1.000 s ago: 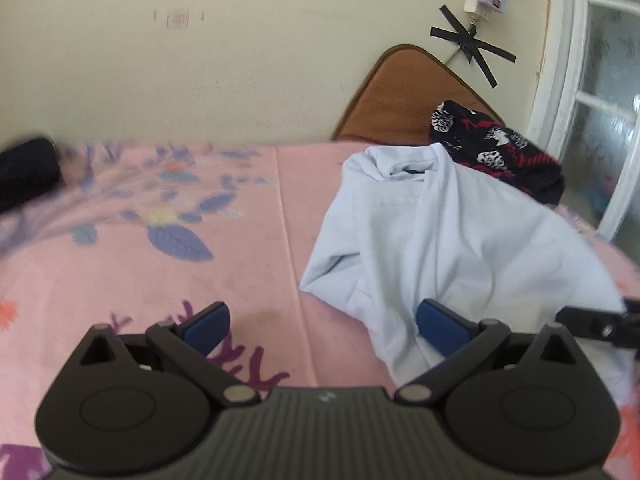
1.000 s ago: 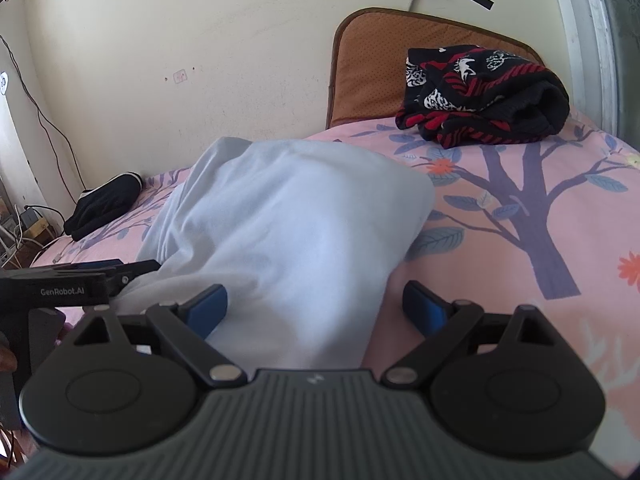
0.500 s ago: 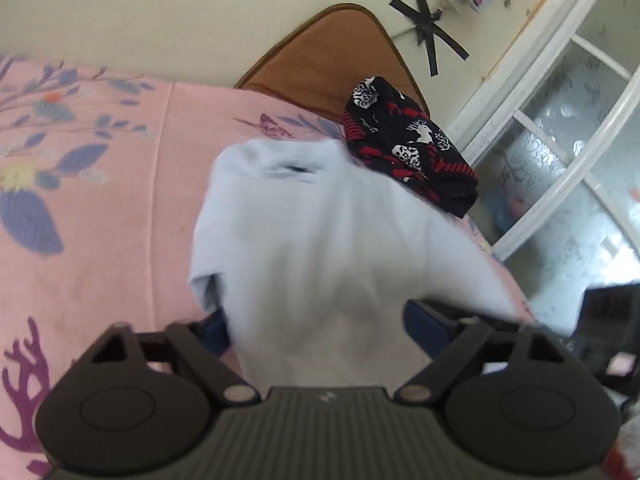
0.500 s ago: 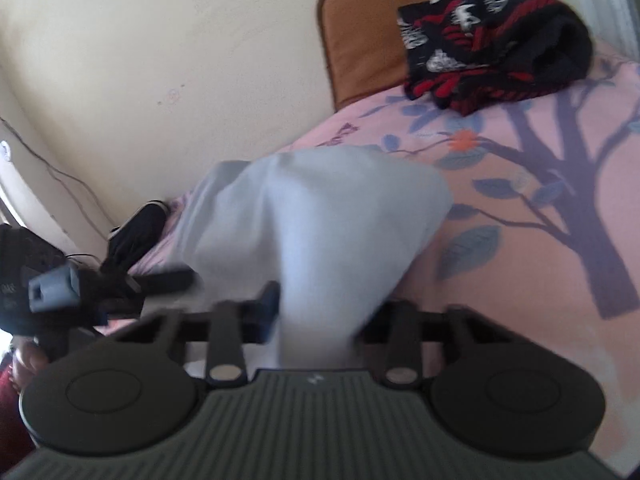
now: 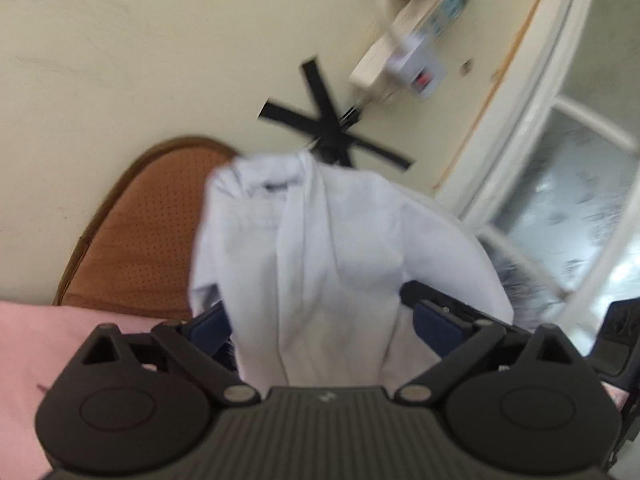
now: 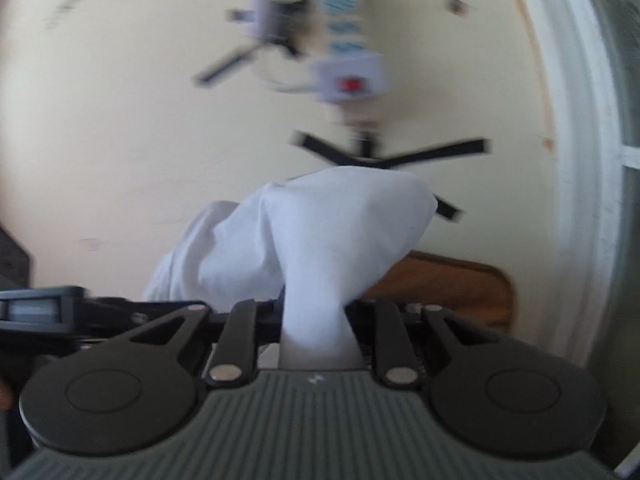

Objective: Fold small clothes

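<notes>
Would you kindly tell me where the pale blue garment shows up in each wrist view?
Left wrist: pale blue garment hangs centre frame, running down between the fingers.
Right wrist: it bunches at centre, narrowing into the closed fingers.
Shared landmark: the black tape cross on the wall behind it.

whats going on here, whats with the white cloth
A person holding a gripper in each hand has a pale white garment off the pink bedsheet. The right gripper is clamped on a bunched part of it. The left gripper has cloth between its wide-set jaws, which just opened wider; whether its pads press it is unclear. No fold yet.
</notes>
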Available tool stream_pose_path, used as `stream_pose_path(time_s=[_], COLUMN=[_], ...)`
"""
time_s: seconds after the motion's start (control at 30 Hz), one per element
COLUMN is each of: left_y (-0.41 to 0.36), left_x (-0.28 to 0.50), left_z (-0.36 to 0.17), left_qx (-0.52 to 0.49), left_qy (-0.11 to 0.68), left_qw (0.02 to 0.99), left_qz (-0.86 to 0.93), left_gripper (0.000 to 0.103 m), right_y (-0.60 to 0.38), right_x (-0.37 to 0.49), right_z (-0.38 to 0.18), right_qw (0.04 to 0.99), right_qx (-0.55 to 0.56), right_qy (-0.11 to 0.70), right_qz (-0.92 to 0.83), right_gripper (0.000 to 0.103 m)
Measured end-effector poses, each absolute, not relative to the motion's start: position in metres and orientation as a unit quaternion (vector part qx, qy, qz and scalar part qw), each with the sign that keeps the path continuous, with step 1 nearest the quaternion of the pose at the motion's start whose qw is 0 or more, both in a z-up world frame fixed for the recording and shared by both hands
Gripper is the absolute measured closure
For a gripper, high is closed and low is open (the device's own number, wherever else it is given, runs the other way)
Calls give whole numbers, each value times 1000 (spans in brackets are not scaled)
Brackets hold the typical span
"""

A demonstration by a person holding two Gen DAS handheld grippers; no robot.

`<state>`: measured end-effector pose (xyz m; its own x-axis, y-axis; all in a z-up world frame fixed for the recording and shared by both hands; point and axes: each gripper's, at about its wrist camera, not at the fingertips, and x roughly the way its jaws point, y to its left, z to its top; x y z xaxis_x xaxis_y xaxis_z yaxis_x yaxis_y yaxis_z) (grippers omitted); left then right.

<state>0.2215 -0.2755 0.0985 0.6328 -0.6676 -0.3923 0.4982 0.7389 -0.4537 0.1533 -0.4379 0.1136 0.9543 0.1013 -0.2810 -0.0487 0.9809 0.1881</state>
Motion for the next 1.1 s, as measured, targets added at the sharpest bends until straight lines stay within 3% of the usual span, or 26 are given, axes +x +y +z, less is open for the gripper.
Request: stream_pose_path(time_s=[0.07, 0.13, 0.23, 0.43, 0.57, 0.8, 1.1], left_y=[-294, -300, -289, -252, -235, -193, -162], left_x=[237, 247, 246, 180, 117, 35, -17], left_z=[76, 54, 38, 67, 73, 56, 41], left_qx=[-137, -140, -157, -91, -1, 20, 83], left_qy=[299, 331, 352, 294, 274, 288, 271], left_qw=[899, 894, 885, 916, 935, 938, 947], left_qz=[-289, -266, -262, -257, -227, -191, -154], left_gripper=[5, 6, 6, 0, 0, 0, 0], right_y=[-454, -467, -472, -460, -419, -341, -284], right_x=[188, 205, 197, 115, 44, -35, -70], right_z=[86, 56, 52, 82, 67, 28, 12], right_qw=[974, 963, 960, 973, 969, 962, 963], right_qx=[95, 129, 170, 189, 213, 234, 207], right_qy=[203, 230, 214, 108, 125, 135, 167], right_qz=[-28, -60, -59, -78, -28, -31, -40], right_gripper=[69, 42, 33, 27, 17, 14, 13])
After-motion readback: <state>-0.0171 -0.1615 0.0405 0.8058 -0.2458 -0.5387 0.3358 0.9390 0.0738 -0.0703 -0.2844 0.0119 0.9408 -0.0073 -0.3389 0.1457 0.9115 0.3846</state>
